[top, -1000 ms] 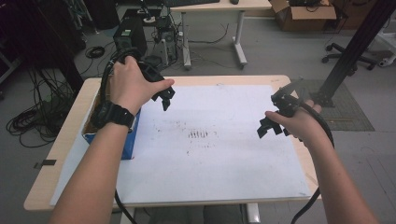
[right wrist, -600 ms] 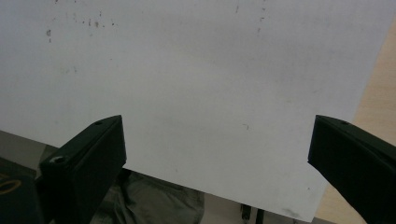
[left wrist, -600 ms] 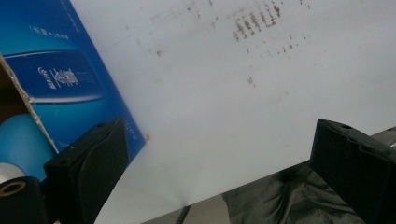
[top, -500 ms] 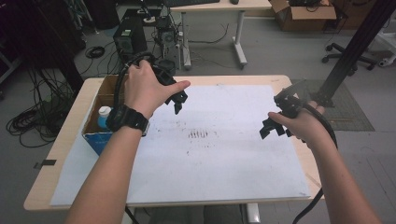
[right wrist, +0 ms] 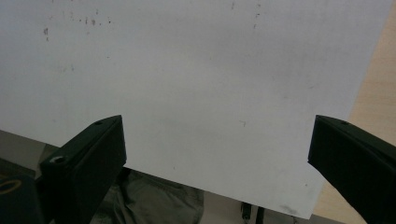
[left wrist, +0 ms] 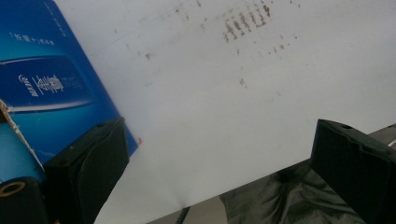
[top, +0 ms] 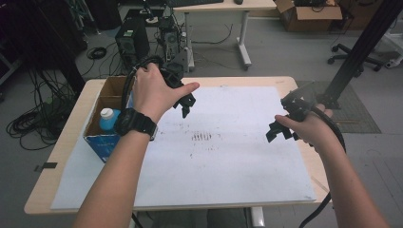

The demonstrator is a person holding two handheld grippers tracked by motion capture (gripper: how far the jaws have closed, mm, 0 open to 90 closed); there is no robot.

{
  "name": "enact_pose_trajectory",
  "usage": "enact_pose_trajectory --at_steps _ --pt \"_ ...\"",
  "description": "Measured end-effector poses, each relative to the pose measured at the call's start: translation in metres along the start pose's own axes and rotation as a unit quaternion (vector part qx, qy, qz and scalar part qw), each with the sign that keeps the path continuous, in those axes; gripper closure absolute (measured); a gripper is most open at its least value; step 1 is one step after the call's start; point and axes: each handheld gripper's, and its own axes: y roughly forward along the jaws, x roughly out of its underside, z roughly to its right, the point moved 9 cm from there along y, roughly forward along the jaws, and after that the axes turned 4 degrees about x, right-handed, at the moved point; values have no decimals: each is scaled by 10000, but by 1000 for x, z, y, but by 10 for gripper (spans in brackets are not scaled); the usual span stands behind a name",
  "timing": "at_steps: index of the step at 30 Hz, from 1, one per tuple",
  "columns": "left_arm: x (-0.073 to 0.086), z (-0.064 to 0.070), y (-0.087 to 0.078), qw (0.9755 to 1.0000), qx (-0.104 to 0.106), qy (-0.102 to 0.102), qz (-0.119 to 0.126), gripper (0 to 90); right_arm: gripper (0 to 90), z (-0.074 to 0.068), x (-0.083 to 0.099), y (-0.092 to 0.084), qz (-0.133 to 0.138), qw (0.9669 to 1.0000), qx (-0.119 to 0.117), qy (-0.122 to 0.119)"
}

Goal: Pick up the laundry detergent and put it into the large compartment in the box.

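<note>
1. Cardboard box, open top, blue printed side; sits at left edge of tabletop, partly on the white sheet. Contents: 1 bottle w/ white cap, upright, near the front wall; rest of the interior can't be made out.
2. Left gripper: held above the sheet just right of the box, not touching it. Fingers wide apart, have just been opening; nothing btwn them.
3. Right gripper: over right part of the sheet, well apart from the box. Fingers wide, nothing btwn them.
4. White sheet: covers most of tabletop; cluster of small brown marks near centre.
5. Tabletop: light wood, rounded corners, bare strip at left & right.
6. Room: grey floor, PC tower & loose cables beyond the table, second desk, cardboard carton, office-chair base.
</note>
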Motion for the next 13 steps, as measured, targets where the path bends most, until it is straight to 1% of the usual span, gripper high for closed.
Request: enact_pose_trajectory --at_steps 3,6,8,13 --pt "1 0 0 10000 3 9 -6 51 42 0 1 0 0 10000 0 -1" --pt "1 -2 1 10000 -38 -11 -12 49 42 0 1 0 -2 10000 7 9" --pt "1 -1 1 10000 1 11 5 51 42 -1 1 -1 -3 10000 10 6" --pt "2 -1 1 10000 11 10 12 50 42 -1 1 -1 1 10000 25 5"
